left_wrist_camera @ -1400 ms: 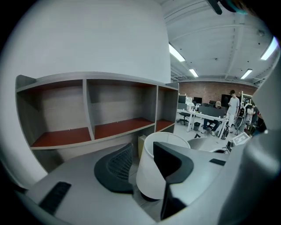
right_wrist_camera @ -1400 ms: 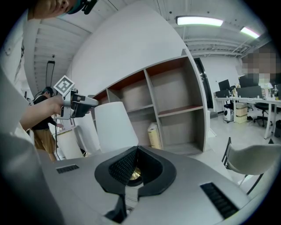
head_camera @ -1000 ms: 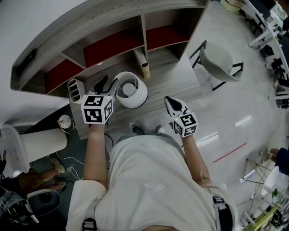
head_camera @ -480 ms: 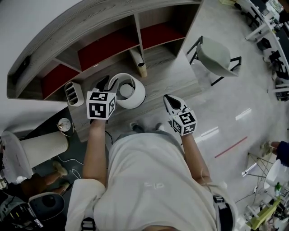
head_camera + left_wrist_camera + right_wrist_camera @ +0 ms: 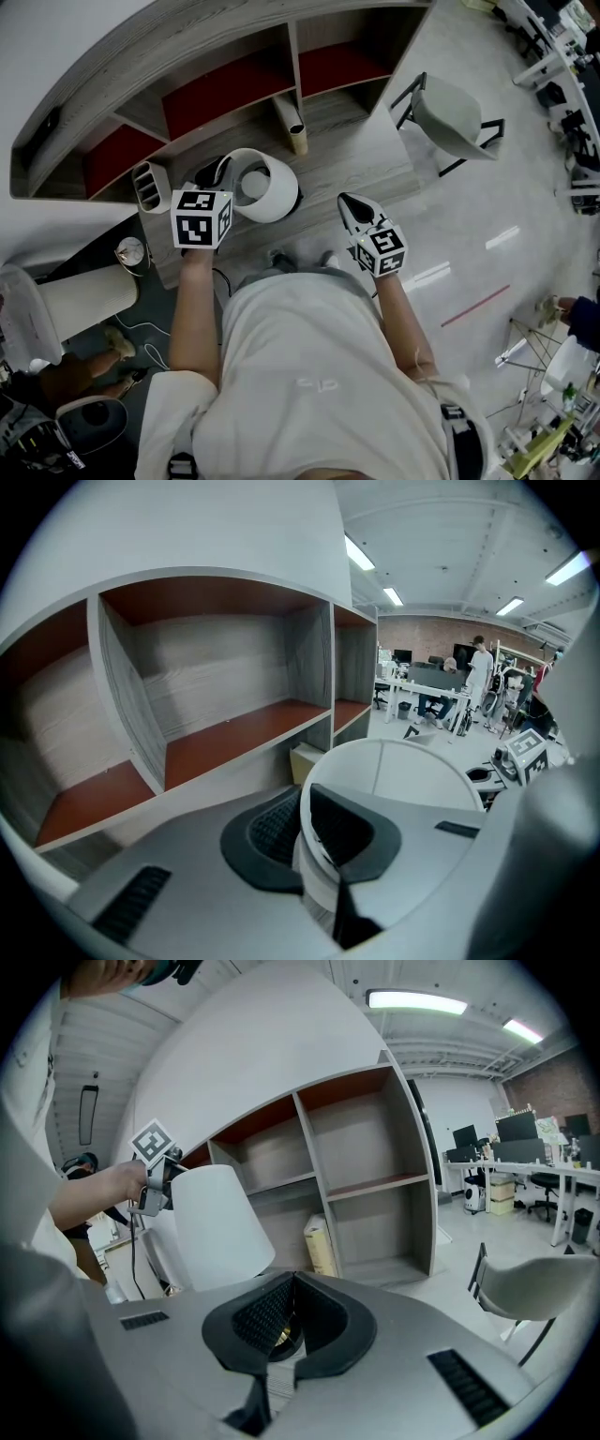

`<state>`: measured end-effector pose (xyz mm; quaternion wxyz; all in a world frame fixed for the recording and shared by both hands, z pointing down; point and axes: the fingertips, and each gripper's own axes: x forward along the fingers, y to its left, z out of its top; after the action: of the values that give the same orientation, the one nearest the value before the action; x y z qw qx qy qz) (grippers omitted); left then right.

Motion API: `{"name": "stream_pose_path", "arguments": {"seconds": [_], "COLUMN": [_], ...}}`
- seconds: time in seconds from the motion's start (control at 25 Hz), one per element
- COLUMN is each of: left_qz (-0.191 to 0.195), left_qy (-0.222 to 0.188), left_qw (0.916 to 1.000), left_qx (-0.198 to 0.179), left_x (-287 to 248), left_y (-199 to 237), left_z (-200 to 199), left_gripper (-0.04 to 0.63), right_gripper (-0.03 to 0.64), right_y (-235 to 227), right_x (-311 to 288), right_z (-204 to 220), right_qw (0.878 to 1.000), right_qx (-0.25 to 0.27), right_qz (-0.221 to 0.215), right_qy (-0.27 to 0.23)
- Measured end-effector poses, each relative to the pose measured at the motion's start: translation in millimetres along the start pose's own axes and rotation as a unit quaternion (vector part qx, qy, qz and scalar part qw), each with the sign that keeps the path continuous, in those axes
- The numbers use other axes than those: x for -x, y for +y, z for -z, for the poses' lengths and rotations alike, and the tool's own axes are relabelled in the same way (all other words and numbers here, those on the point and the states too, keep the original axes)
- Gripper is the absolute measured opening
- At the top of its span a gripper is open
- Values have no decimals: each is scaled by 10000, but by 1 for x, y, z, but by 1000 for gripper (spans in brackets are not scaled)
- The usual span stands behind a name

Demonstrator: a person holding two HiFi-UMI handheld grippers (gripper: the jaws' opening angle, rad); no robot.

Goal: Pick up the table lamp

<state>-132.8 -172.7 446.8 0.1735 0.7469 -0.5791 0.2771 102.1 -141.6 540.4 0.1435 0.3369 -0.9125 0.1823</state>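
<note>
The table lamp (image 5: 260,184) has a white cone shade and stands on the wooden desk (image 5: 347,164) before the shelf unit. My left gripper (image 5: 217,174) is at the shade's left rim. In the left gripper view the shade (image 5: 422,772) fills the right side, and its thin rim runs between the two dark pads (image 5: 267,829) of my left gripper (image 5: 305,829), whose jaws are closing onto it. My right gripper (image 5: 353,208) hovers to the right of the lamp, shut and empty. The right gripper (image 5: 287,1314) view shows the shade (image 5: 217,1224) off to the left.
A curved shelf unit (image 5: 225,89) with red-backed compartments rises behind the desk. A cardboard tube (image 5: 292,125) lies by a divider. A white slotted holder (image 5: 151,186) stands left of the lamp. A grey chair (image 5: 457,114) is at the right, on the floor.
My left gripper's jaws stood wide open beside the shade; they now pinch its rim after sinking a little. The right gripper has stayed where it was.
</note>
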Motion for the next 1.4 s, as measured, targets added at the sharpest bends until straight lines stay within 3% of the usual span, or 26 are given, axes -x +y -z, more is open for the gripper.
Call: {"name": "stream_pose_path", "arguments": {"seconds": [0.32, 0.48, 0.68, 1.16, 1.4], "left_qz": [11, 189, 138, 296, 443], "left_qy": [-138, -348, -453, -647, -655], "left_qw": [9999, 9989, 9970, 9883, 9848], "left_qx": [46, 264, 619, 1349, 1548], "left_x": [13, 20, 31, 46, 46], "left_y": [29, 44, 77, 137, 161], "left_z": [15, 25, 44, 90, 111], "left_gripper": [35, 34, 34, 32, 31], "right_gripper": [29, 30, 46, 218, 278], "right_y": [14, 28, 46, 98, 128], "right_x": [-23, -40, -67, -146, -187], "right_z": [6, 12, 18, 47, 64], "right_qw": [9996, 9984, 9962, 9824, 9657], "right_qx": [37, 127, 286, 917, 1572], "right_qz": [-220, -484, -713, -1369, -1606], "right_qy": [156, 277, 419, 874, 1300]}}
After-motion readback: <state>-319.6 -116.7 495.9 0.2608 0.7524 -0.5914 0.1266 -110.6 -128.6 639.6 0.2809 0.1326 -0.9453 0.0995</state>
